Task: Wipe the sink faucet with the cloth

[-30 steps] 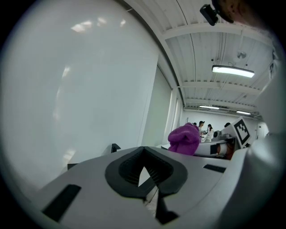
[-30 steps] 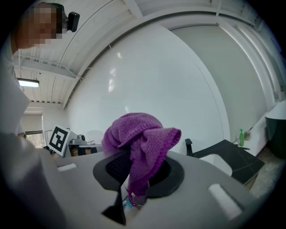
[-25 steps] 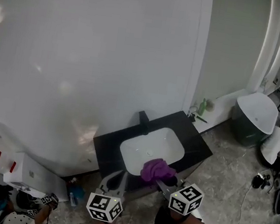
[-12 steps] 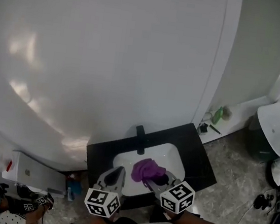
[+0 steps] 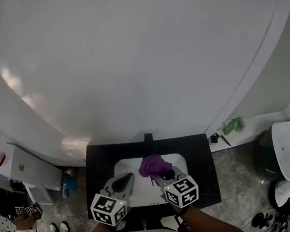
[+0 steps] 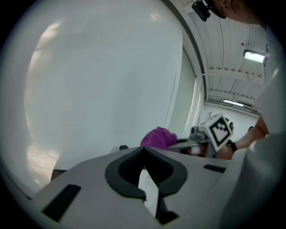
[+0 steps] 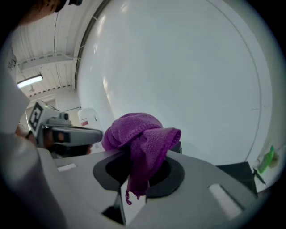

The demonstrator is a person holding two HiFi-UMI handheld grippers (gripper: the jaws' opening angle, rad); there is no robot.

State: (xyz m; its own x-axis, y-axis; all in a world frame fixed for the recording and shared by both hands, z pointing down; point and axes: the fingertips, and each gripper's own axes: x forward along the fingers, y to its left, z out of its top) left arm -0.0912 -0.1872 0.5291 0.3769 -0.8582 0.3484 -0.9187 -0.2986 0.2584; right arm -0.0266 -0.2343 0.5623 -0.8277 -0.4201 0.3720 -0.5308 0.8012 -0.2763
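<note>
A purple cloth (image 5: 154, 166) is bunched in my right gripper (image 5: 157, 176), which is shut on it above the white sink basin (image 5: 128, 166). In the right gripper view the cloth (image 7: 139, 136) drapes over the jaws. The black faucet (image 5: 148, 138) stands at the back rim of the basin, just beyond the cloth. My left gripper (image 5: 122, 181) hovers over the basin's front left with its jaws closed and nothing in them. From the left gripper view, the cloth (image 6: 158, 137) and the right gripper (image 6: 210, 134) appear ahead to the right.
The basin is set in a black countertop (image 5: 202, 165) against a white wall. A green bottle (image 5: 232, 124) stands on a ledge to the right, a white toilet (image 5: 288, 148) further right. White boxes (image 5: 19, 165) lie on the floor at left.
The right gripper has carried the cloth from the basin's front edge toward the faucet. The head view has tilted, so the sink sits lower in frame.
</note>
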